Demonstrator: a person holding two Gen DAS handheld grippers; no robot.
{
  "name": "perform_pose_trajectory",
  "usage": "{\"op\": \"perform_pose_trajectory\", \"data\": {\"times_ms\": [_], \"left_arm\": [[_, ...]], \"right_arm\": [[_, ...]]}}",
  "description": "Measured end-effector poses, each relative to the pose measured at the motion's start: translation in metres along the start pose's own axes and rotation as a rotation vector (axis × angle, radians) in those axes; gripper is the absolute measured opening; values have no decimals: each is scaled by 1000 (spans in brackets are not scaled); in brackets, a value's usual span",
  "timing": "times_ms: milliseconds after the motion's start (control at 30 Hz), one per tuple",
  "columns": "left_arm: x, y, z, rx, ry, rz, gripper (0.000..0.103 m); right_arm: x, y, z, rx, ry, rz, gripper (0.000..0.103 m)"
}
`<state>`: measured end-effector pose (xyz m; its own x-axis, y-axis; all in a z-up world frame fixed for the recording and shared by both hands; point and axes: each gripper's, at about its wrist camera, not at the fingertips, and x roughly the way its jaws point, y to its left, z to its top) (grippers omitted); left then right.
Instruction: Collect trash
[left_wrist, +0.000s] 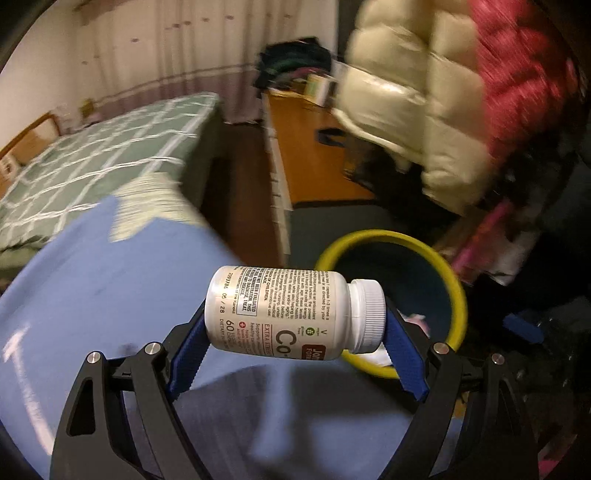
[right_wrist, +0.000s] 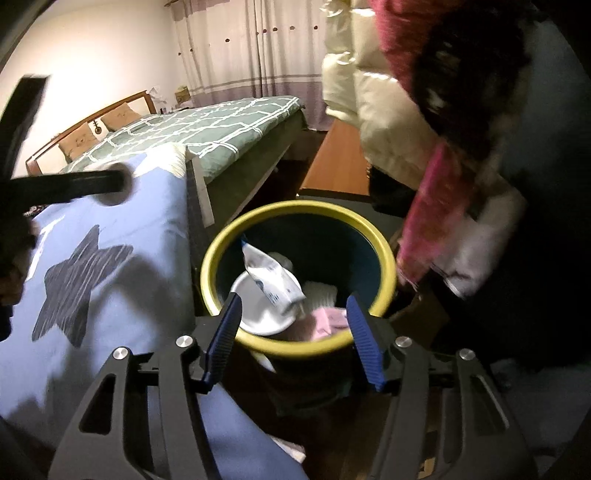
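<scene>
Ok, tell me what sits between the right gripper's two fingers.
Nothing is held: the right gripper is open. The right wrist view shows only the yellow-rimmed bin below, with a white pouch inside.

The yellow-rimmed bin (right_wrist: 295, 218) is viewed steeply from close above by the right wrist; the bin (left_wrist: 391, 236) is seen obliquely, further off, from the left wrist.

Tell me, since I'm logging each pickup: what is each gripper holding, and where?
Left gripper clamps a white pill bottle end to end, base and cap. Right gripper holds nothing.
</scene>
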<state>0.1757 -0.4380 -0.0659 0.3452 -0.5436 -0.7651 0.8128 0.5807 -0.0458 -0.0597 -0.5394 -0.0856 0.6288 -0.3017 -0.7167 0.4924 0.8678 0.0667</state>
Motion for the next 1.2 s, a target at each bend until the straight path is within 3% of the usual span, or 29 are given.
{"op": "perform_pose_trajectory", "data": {"times_ms": [167, 367, 433, 533, 633, 800, 967, 1200], "left_arm": [[41, -59, 9, 62, 39, -22, 85], [88, -86, 17, 69, 89, -36, 85], [93, -90, 20, 68, 89, -42, 93], [86, -90, 26, 57, 60, -39, 95], [56, -80, 29, 28, 2, -32, 95], [-37, -45, 5, -36, -165, 35, 98], [-129, 1, -54, -128, -292, 172, 98], [-210, 65, -145, -320, -332, 392, 98]], "right_arm": [[-7, -17, -8, 22, -9, -13, 56], [-7, -27, -10, 42, -10, -19, 58], [-4, -27, -9, 45, -4, -16, 58], [-1, -25, -9, 45, 0, -9, 59], [-3, -22, -9, 39, -7, 1, 60], [-12, -10, -5, 21, -32, 23, 62], [-24, 8, 1, -23, -62, 41, 64], [-51, 42, 6, -100, -116, 84, 66]]}}
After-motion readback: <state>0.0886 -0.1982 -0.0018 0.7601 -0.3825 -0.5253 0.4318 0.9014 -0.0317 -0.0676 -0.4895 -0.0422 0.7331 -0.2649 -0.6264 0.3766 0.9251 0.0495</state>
